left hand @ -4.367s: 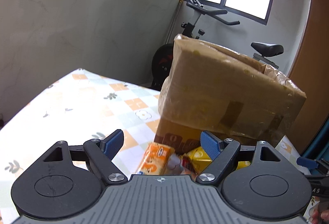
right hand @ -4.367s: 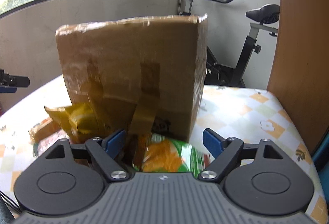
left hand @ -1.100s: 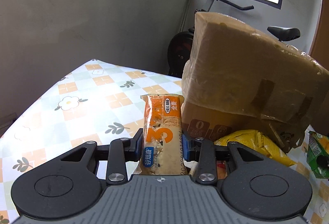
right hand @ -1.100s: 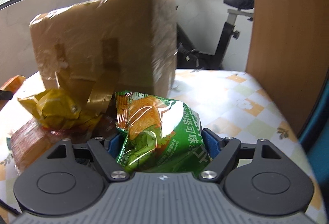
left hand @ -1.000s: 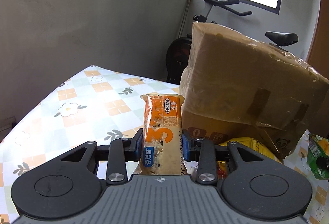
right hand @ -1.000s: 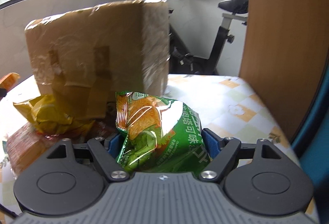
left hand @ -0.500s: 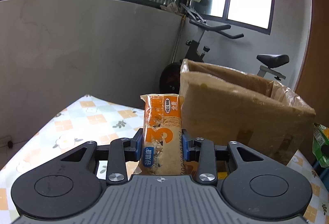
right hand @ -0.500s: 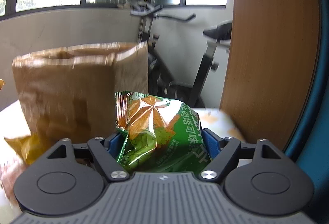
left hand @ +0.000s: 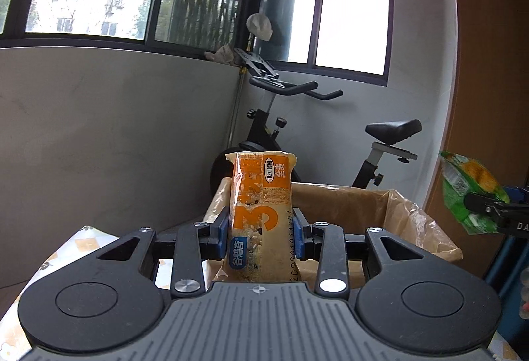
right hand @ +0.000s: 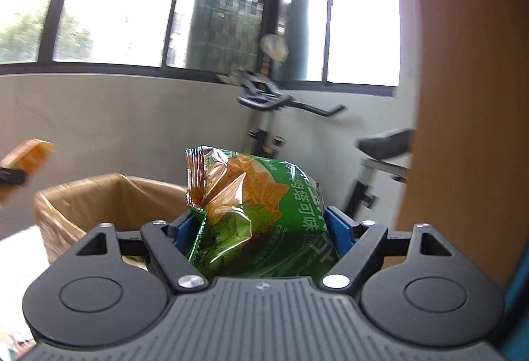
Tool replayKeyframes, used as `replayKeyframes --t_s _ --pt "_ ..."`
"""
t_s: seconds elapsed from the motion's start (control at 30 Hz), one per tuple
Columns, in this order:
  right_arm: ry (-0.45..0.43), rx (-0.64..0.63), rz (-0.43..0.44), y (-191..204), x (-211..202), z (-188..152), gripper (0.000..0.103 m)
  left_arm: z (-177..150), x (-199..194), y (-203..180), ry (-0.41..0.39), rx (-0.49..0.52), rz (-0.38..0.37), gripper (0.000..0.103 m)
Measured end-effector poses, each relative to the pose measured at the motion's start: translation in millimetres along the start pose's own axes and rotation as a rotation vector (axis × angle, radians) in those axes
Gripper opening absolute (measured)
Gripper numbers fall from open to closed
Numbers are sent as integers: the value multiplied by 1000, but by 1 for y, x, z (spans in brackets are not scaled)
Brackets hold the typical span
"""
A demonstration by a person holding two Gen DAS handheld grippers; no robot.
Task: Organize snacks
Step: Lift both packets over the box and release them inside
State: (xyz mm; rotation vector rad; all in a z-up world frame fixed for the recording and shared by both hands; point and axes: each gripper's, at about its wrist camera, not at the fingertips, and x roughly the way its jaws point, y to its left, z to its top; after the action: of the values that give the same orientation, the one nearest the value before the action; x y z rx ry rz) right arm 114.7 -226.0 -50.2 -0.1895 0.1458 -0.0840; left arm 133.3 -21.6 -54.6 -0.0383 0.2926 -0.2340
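Observation:
My left gripper point(left hand: 261, 230) is shut on an orange cracker pack point(left hand: 261, 212), held upright. Behind and below it stands the open cardboard box point(left hand: 347, 208), its top rim level with the fingers. My right gripper point(right hand: 263, 228) is shut on a puffy green chip bag point(right hand: 264, 212). The same green chip bag point(left hand: 469, 192) shows at the right edge of the left wrist view, held by the right gripper's black finger. The orange cracker pack point(right hand: 29, 159) shows at the left edge of the right wrist view. The open cardboard box point(right hand: 109, 195) lies ahead and to the left there.
A floral tablecloth point(left hand: 89, 245) covers the table under the box. An exercise bike point(left hand: 297, 129) stands behind the box by a grey wall under windows. A brown wooden panel point(right hand: 463, 96) rises at the right.
Both grippers have risen with their snacks. The box's side filled the views before; now I look over its open top rim. The snacks left on the table have dropped out of sight.

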Motion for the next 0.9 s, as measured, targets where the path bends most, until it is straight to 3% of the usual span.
replayKeyframes --t_s 0.13,0.27,0.43,0.63,0.7,0.77,0.9 --pt "2 -41 84 27 32 9 80 5 32 -10 39 10 -33 38" --pt "63 -57 137 45 69 5 80 4 57 -10 81 19 -46 38" --pt "116 -32 152 48 94 -4 80 8 78 -2 105 -6 -42 38" --pt "157 -96 148 60 109 -6 84 4 100 -1 153 2 -41 40" --pt "166 -103 143 62 112 -7 86 2 99 1 150 -6 -25 55" --pt "177 -106 138 62 116 -6 87 1 95 2 142 -12 -4 63" --pt "182 -87 146 62 111 -4 95 2 87 7 142 -9 -12 64"
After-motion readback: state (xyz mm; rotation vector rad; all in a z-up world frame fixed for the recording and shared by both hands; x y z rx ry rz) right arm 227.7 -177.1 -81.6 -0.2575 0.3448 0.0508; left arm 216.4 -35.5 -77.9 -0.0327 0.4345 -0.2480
